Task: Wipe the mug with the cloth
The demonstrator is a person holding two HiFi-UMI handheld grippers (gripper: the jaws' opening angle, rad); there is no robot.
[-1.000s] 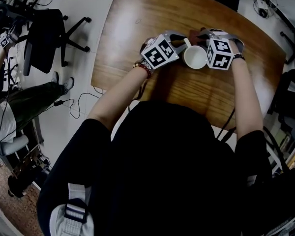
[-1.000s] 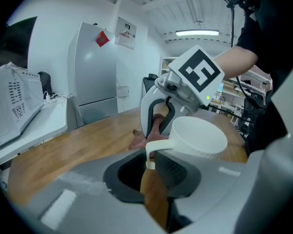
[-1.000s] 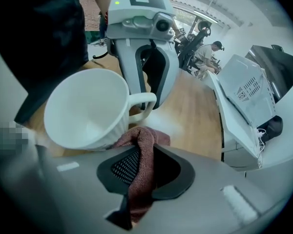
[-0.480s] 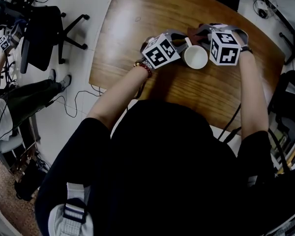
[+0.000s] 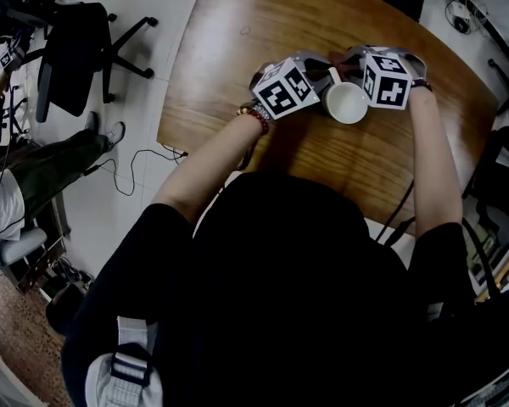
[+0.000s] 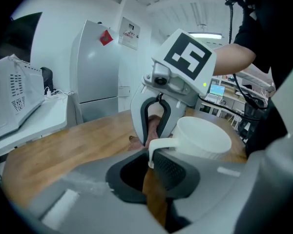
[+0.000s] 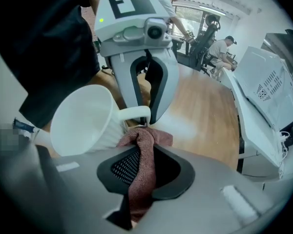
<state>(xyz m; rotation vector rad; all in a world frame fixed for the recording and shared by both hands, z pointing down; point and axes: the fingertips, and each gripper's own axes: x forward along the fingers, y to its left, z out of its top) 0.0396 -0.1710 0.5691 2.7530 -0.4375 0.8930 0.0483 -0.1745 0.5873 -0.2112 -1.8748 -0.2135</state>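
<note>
- Left gripper view: the left tongs [image 6: 154,152] are clenched on the white handle [image 6: 161,143] of the mug [image 6: 203,138]. This hold matches the head views of a second ago, so the mug is steadied exactly as before.
- Head view: the mug stands mouth-up over the middle of the wooden tabletop [image 5: 237,41], straight ahead of the person. No view shows whether its base rests on the wood.
- Head view, change: a second ago the marker cube [image 5: 386,79] of the right tongs sat level with the mug's right side. It now lies toward the mug's far right, nearer the handle side.
- Right gripper view: the reddish-brown cloth [image 7: 147,136] is bunched just under the handle root. It appears to press on the mug's ribbed outer wall.
- Right gripper view: the right tongs [image 7: 142,155] are clamped fully on a fold of the cloth, which runs back between the pads.
- Reading of the change: the wipe seems to be under way, with the cloth carried round the outer wall from the mug's right flank toward the handle.
- Remaining work, as judged: the near wall, the rim and the inside of the mug show no cloth on them.
- Next demand: the handle and the left tongs close beside the cloth are likely to block this stroke.
</note>
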